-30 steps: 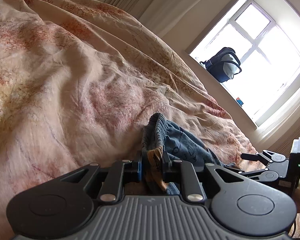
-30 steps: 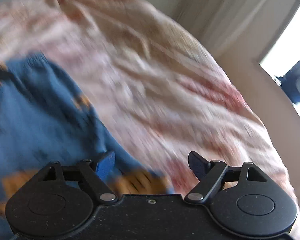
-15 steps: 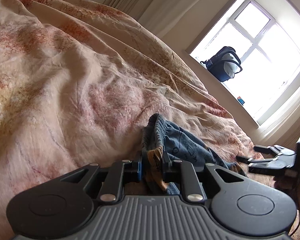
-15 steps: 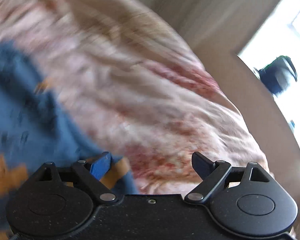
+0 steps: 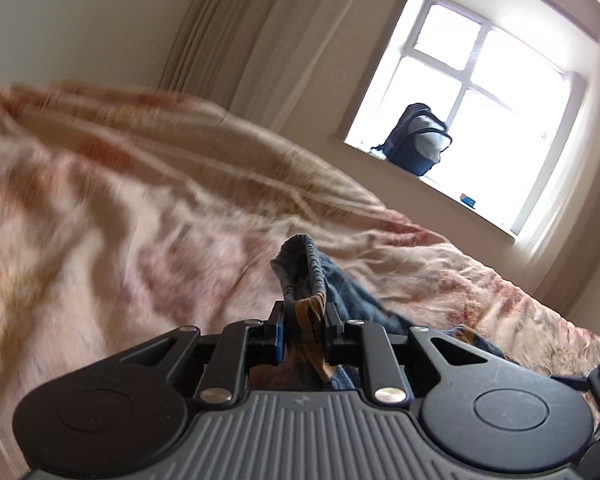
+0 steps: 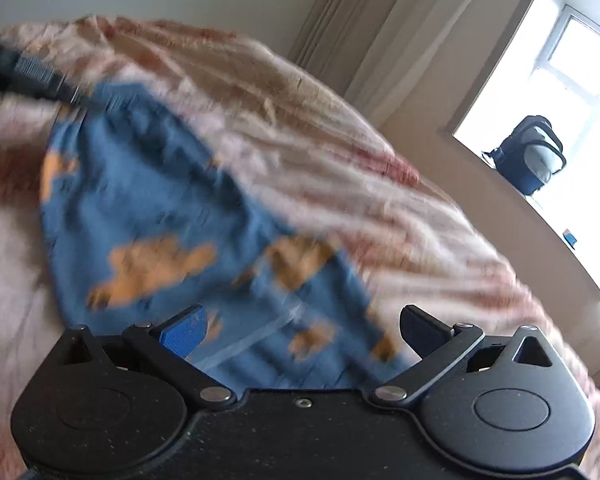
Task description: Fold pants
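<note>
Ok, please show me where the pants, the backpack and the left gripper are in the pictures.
pants [image 6: 148, 208]: right wrist view, on the blue cloth with orange prints.
backpack [image 5: 418, 146]: left wrist view, on its grey front panel, on the windowsill.
left gripper [image 5: 305, 320]: left wrist view, between its fingertips, shut on the pants.

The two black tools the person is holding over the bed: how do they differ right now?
The left tool is clamped on a bunched edge of the blue pants, while the right tool grips nothing. The left tool's jaws stand narrow, pinching the cloth; the right tool's jaws are spread wide and opening, with the pants lying beyond them, not pressed by the pads. Both are the same black two-finger design with blue pads, and both point over the floral bedspread.
</note>
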A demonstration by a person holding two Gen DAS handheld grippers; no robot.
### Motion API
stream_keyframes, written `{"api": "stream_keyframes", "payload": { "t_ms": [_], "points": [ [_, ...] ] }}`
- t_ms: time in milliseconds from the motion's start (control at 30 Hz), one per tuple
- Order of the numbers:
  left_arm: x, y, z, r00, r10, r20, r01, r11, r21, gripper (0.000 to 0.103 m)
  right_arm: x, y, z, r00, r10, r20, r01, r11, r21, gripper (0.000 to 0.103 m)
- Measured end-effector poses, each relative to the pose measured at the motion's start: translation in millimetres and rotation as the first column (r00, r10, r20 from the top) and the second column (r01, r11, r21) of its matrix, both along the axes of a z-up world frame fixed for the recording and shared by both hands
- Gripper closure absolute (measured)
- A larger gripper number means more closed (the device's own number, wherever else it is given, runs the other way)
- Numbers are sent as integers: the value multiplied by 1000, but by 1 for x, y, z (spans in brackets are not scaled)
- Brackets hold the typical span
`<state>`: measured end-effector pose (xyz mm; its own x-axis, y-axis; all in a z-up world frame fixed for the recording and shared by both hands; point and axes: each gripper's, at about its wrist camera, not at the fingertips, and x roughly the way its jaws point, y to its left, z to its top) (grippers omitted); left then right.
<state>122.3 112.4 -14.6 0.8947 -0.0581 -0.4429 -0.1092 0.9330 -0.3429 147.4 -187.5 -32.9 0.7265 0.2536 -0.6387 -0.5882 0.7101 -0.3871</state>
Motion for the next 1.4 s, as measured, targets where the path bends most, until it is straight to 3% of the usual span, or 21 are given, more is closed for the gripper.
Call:
{"api": "stream_keyframes", "payload": {
  "t_ms": [67,267,467,567,667,800,900,1000,1067,1133,1200,1233,1400],
  "points": [
    [-2,-13,13,999,-15,29,13,999,44,83,-9,-3,-7,999,-7,54,5,1000,29,1],
    [-12,-67,54,987,-115,109,94,979,182,83,-12,-38,16,988,-128,87,102,963,250,1],
    [-13,-156,82,940,-308,147,246,910,333,83,-13,-105,37,965,-250,83,197,892,407,1],
    [-8,-212,81,898,-432,83,362,833,419,83,-10,-146,44,939,-343,31,284,822,495,1],
    [-8,-265,68,846,-533,26,448,736,507,83,-7,-190,47,908,-416,-49,365,729,580,1],
    [-10,-329,37,787,-610,-92,540,610,579,82,-5,-240,45,888,-436,-148,414,616,670,1],
    [-15,-361,7,747,-642,-171,594,529,607,82,-6,-259,36,879,-434,-199,438,568,696,1],
    [-22,-377,-17,733,-647,-211,603,474,641,82,-7,-267,24,874,-424,-235,457,557,694,1],
    [-23,-378,-26,731,-646,-220,601,457,656,81,-7,-268,15,880,-398,-258,455,556,695,1],
    [-28,-380,-32,729,-648,-222,594,436,676,72,-4,-266,10,899,-336,-280,430,562,707,1],
    [-32,-381,-34,734,-642,-222,583,428,691,54,1,-262,6,920,-250,-303,393,565,726,1],
    [-35,-382,-35,739,-636,-221,575,424,700,51,5,-260,5,926,-201,-318,375,563,737,1],
    [-43,-380,-41,746,-618,-247,574,410,709,53,17,-239,4,938,-65,-341,312,588,746,4]
  ]
}}
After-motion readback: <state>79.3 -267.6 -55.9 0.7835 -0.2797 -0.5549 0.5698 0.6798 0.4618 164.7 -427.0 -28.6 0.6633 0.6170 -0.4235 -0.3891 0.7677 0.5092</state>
